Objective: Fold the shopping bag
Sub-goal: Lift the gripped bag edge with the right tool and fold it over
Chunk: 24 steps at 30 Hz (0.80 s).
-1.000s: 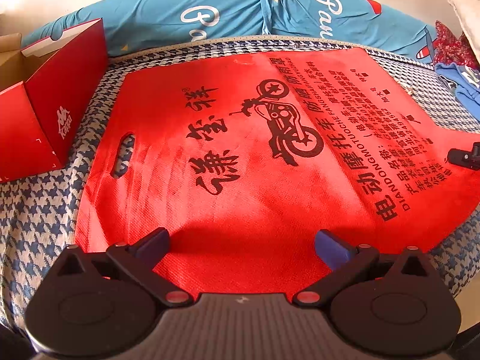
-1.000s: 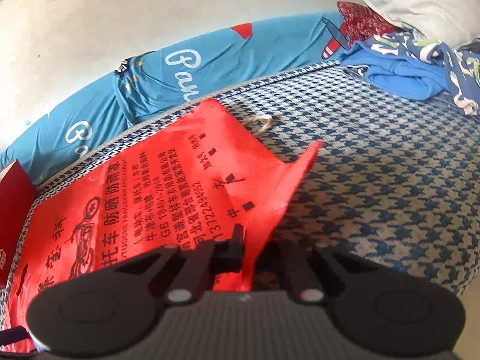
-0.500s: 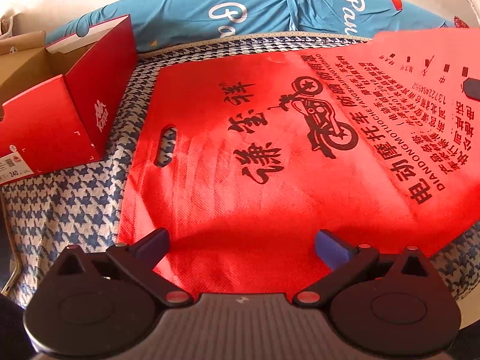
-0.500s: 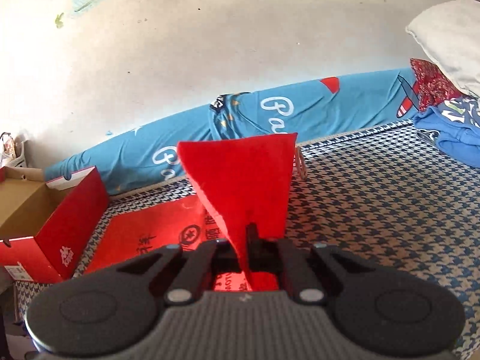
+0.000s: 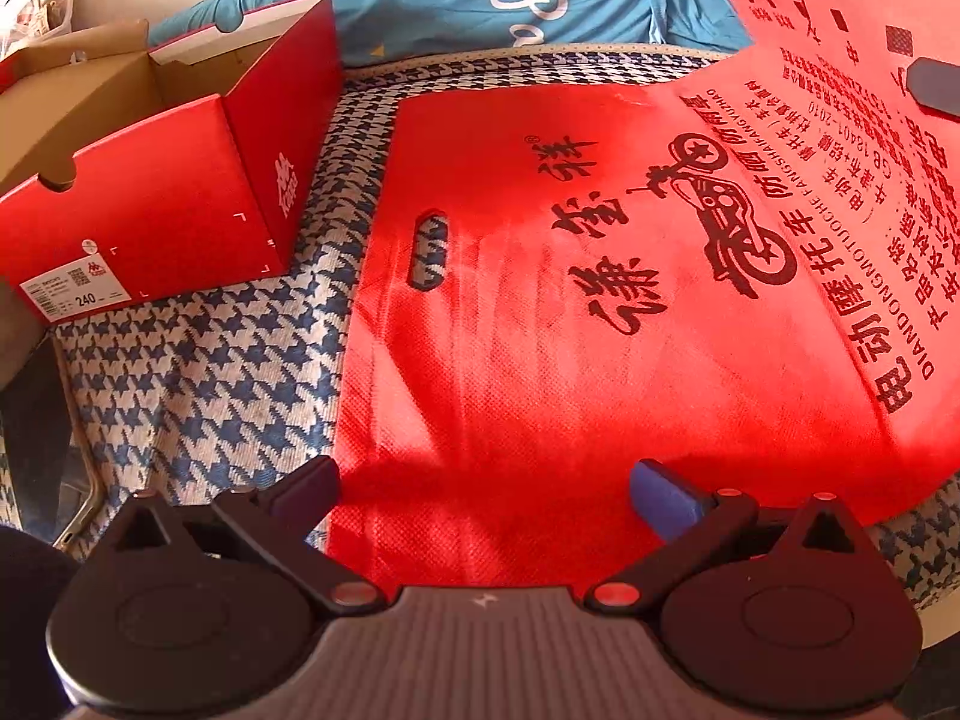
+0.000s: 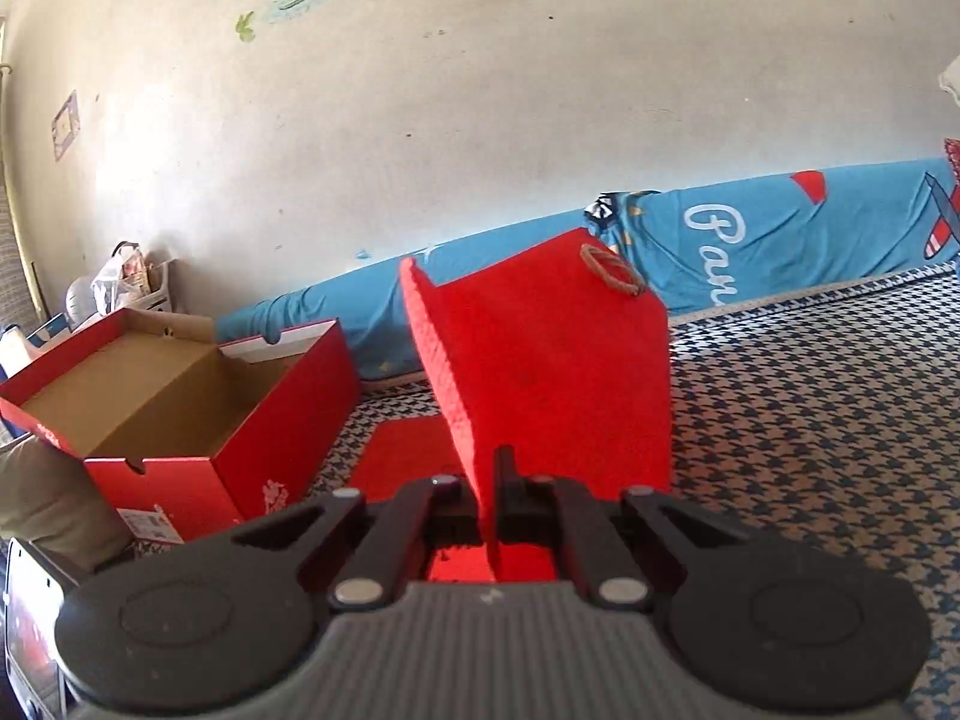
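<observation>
Red bag (image 6: 558,372) edge in R claw (image 6: 489,498) | L claw (image 5: 486,489) wide, over near edge

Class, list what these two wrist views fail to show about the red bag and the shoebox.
- Left wrist view: shopping bag, near edge hidden behind the open left gripper; lifted end cut off by the frame.
- Right wrist view: bag's print hidden by the raised flap in the right gripper.
- Shoebox label: too small.

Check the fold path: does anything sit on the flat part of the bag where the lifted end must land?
Nothing visible does. The right gripper pinches the shopping bag and lifts one end; the flat printed half toward the handle cutout lies bare. The shoe box stands beside it, off the bag. The left gripper hovers open over the near edge.
</observation>
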Each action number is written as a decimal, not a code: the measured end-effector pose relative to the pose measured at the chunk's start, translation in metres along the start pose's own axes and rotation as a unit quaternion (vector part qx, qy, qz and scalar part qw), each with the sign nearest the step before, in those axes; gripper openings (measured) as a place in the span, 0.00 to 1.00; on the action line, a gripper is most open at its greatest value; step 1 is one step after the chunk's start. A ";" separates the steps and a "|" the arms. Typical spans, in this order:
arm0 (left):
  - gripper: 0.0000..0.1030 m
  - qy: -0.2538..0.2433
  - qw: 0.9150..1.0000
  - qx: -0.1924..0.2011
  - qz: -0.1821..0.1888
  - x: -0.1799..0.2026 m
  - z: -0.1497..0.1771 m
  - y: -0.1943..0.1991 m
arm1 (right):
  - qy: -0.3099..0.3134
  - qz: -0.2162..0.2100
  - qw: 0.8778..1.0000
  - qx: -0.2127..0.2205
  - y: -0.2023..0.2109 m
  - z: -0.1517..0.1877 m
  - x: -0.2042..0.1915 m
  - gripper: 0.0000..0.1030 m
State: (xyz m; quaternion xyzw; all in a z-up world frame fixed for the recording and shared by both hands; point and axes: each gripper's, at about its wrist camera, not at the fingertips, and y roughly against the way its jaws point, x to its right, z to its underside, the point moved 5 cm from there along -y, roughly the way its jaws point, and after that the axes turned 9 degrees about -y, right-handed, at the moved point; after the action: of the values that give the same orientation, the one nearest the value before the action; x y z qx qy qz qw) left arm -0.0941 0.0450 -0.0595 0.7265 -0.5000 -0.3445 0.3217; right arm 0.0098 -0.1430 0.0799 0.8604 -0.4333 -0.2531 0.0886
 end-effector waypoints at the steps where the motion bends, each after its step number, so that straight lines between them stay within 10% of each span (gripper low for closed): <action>1: 1.00 0.004 1.000 -0.001 -0.001 -0.003 0.000 0.000 | 0.005 -0.005 1.000 -0.004 -0.002 0.003 -0.006 0.01; 24: 1.00 0.117 0.992 -0.016 -0.054 -0.090 0.032 0.016 | 0.098 -0.085 0.984 -0.124 -0.055 0.076 -0.090 0.01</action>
State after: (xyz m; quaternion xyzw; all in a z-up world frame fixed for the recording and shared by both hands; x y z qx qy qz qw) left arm -0.1519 0.1214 -0.0481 0.7827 -0.4134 -0.2816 0.3703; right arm -0.0356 -0.0335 0.0266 0.8970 -0.3134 -0.2258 0.2147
